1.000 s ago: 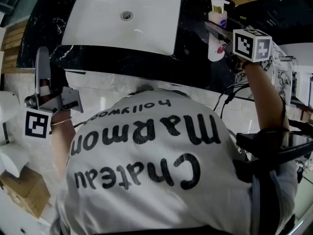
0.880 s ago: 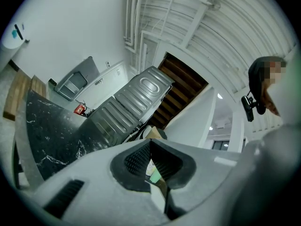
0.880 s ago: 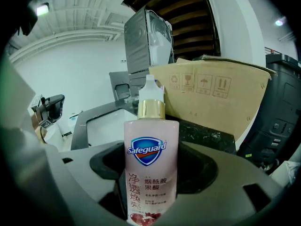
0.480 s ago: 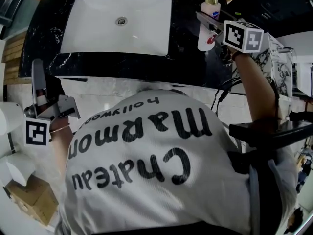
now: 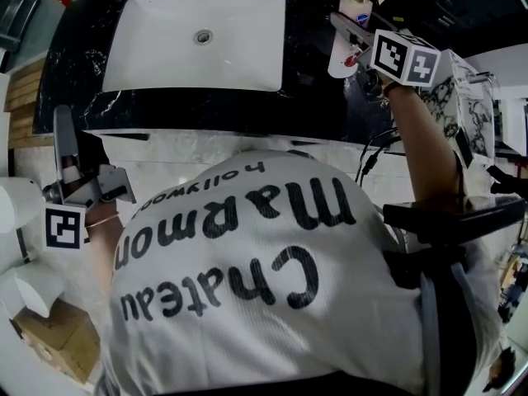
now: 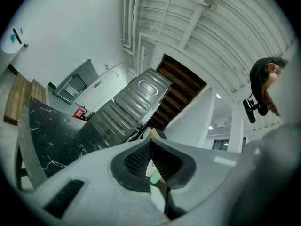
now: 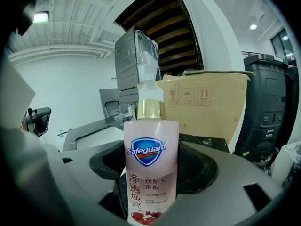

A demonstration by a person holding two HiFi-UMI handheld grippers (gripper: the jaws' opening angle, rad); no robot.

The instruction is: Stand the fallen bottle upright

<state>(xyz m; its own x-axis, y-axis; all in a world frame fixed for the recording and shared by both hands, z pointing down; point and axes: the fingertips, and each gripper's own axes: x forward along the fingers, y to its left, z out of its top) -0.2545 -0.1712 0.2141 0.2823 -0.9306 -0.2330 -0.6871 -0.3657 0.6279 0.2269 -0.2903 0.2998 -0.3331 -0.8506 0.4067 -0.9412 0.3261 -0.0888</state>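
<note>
The black surface [image 5: 322, 97] is running across in front of me, with the white sink [image 5: 165, 52] set into it, and I am working at its right end, beyond the basin. There my right gripper [image 5: 352, 38] is clamping the pink soap bottle [image 7: 150, 140] low on its body. One of the fingers [image 7: 203, 169] is pressing on each side and the gold collar and pump are pointing straight up between them, so the bottle is already reading as vertical. From the steep head view I cannot tell whether its base is resting on the surface or hanging just above it.

To finish this well, I am thinking of lowering straight down with no wrist roll, until the whole base is sitting flat. The grip is low, which is helping, but a tall narrow bottle tips easily. So I am planning to part the fingers slowly and evenly, then back away along their own line without brushing the label. My left gripper [image 6: 150, 160] is hanging down by my side, fingers closed on nothing, well away from the bottle.
</note>
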